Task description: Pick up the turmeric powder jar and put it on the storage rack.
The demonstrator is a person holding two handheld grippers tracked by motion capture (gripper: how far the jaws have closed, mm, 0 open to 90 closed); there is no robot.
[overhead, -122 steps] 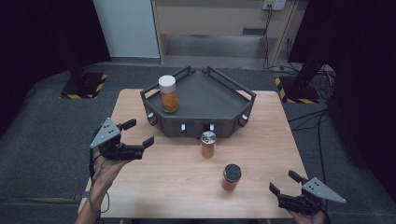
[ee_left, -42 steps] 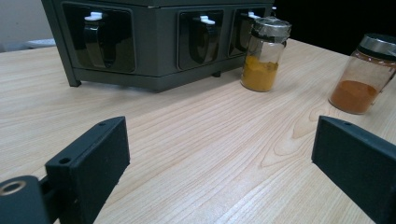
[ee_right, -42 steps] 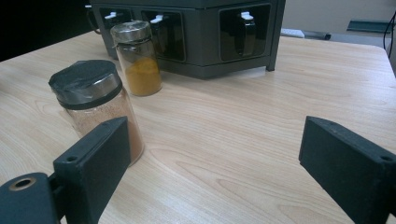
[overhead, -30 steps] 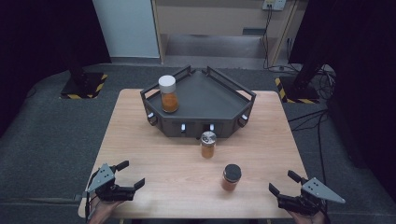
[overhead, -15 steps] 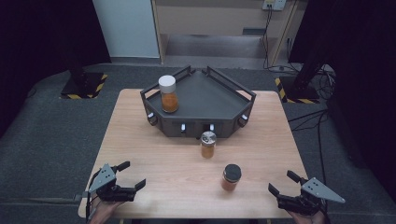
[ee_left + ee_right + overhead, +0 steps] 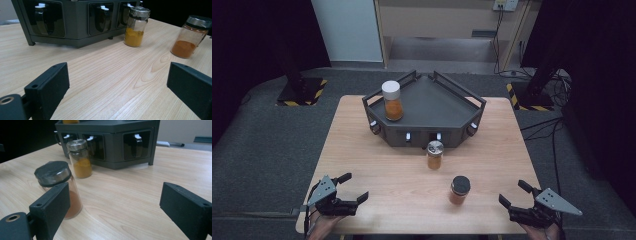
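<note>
Wooden table [image 6: 362, 150], dark angular rack [image 6: 437, 107] at its far middle, three spice jars, two grippers at the near edge.

White-capped jar [image 6: 392, 101] upright on the rack's left; silver-lidded jar [image 6: 434, 154] just before the rack; black-lidded jar [image 6: 459, 189] nearer, upright, ahead-left of the right gripper [image 6: 518, 203], jaws spread and empty. Left gripper [image 6: 354, 189] likewise spread, farther off. Probably a right-hand reach.

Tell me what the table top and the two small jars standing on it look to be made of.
Table top: light wood or wood-look laminate, matt; grain lines and a knot show. Silver-lidded jar and black-lidded jar: apparently clear glass, since the powder shows through and the walls glint; clear plastic is possible.
</note>
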